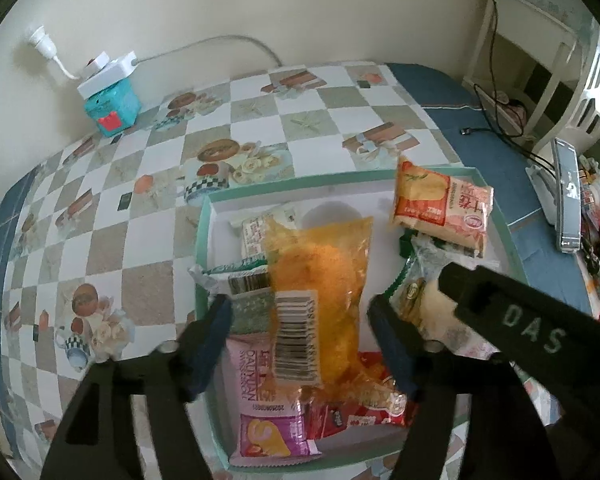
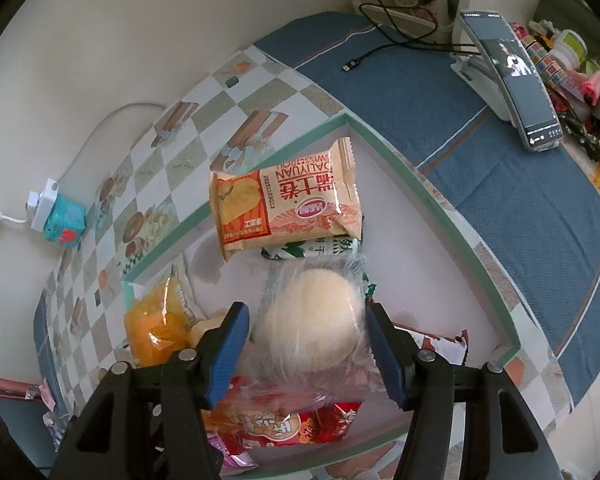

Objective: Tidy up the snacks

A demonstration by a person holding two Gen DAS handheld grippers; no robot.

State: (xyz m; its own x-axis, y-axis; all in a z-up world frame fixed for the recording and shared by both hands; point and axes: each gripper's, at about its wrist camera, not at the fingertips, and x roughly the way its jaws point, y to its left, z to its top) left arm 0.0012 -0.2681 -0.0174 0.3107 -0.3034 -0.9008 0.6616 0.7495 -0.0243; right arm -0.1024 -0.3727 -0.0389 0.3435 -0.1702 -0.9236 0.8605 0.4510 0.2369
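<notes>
L tongs (image 1: 300, 316) are hanging open w/ the clear yellow-orange snack bag (image 1: 320, 280) lying between them, in the shallow green-rimmed white tray (image 1: 512, 240). R tongs (image 2: 306, 330) are gaping too, straddling the pale round bun in clear wrap (image 2: 312, 316); orange Swiss-roll packet (image 2: 284, 200) is lying just beyond.

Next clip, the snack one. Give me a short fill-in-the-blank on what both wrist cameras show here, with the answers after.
1. The snacks lie in a shallow box with a ____ rim.
2. The pale round bun between the right gripper jaws is wrapped in ____ plastic.
3. Below the open left gripper lies an orange packet with a ____ label facing up.
4. The phone stands on the ____ part of the tablecloth.

Answers: green; clear; barcode; blue
</notes>
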